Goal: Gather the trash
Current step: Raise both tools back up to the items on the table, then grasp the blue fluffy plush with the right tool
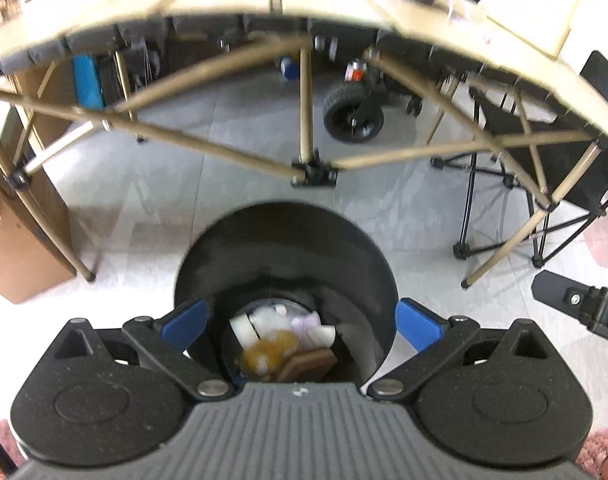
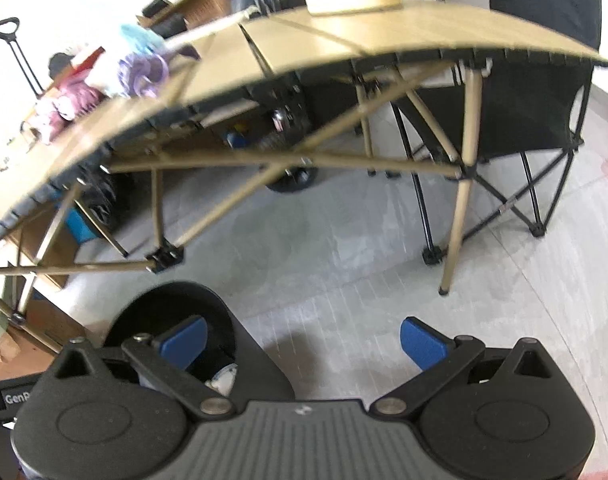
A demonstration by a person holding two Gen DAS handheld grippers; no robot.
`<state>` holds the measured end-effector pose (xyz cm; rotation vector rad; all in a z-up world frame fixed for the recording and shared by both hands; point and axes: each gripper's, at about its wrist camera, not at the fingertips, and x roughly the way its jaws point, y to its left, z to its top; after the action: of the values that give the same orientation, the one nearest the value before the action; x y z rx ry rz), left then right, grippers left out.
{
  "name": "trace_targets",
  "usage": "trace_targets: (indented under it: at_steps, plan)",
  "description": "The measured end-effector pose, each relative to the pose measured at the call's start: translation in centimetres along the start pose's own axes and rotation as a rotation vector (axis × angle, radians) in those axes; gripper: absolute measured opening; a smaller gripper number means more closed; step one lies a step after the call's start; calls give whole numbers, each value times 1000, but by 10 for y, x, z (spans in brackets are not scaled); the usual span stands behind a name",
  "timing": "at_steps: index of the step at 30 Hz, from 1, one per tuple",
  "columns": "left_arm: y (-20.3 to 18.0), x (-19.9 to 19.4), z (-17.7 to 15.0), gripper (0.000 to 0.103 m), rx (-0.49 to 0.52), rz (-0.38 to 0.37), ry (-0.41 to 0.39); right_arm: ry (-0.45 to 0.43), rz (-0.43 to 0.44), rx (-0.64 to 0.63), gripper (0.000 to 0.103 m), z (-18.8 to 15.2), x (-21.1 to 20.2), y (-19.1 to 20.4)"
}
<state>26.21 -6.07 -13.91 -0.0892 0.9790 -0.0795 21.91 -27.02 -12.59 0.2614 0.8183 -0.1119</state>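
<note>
Left gripper (image 1: pixel 301 320), wide and empty: hung straight above the black trash bin (image 1: pixel 283 220), blue pads spread to either side of its mouth. Showed collected trash (image 1: pixel 283 340) at the bottom, white scraps, something amber and a brown slab. Right gripper (image 2: pixel 303 340), equally wide and holding nothing: hovered beside the bin (image 2: pixel 175 296) over bare grey floor.

Left, by the look of it, more to collect: purple and pink clutter (image 2: pixel 143 72) on the folding table (image 2: pixel 344 40).

Risked, in reaching back up, catching a finger under the table edge (image 1: pixel 263 4) or on the crossed braces and centre foot (image 1: pixel 314 172) just beyond the bin; risked, too, tipping the bin with a low swing.

Found open floor only around the bin. Closed in by a cardboard box (image 1: pixel 15 248) on the left and a black folding chair (image 2: pixel 524 120) on the right.
</note>
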Motion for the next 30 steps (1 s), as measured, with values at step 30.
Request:
trace_targets:
  at_steps: [30]
  plan:
    - [42, -77, 101, 103, -73, 57, -413, -470, 145, -205, 103, 114, -40, 94]
